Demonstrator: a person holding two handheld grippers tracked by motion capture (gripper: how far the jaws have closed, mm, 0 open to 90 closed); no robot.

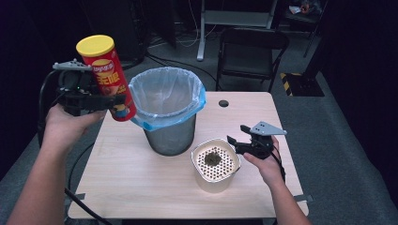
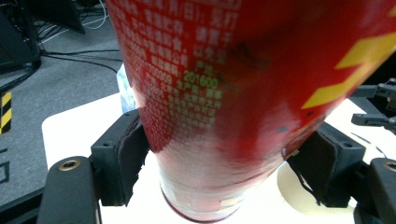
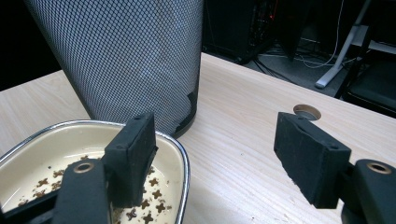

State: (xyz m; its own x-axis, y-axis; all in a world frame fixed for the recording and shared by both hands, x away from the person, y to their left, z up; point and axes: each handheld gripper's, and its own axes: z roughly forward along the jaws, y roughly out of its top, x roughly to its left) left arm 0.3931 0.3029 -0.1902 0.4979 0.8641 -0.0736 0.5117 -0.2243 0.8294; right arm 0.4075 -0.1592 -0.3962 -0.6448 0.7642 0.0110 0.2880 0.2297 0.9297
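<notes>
Chip can (image 1: 107,77) clamped in left tongs (image 1: 105,101), tilted beside bin rim (image 1: 165,71)

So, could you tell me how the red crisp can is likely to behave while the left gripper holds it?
The red crisp can is a tall, smooth cylinder, so it would probably roll if laid down. The left gripper clamps it low, so it may pivot. The can holds its round shape between the pads, so it seems fairly stiff.

Dark room, grey carpet (image 1: 328,140), black folding chair (image 1: 251,54) behind the wooden table (image 1: 131,187)
</notes>
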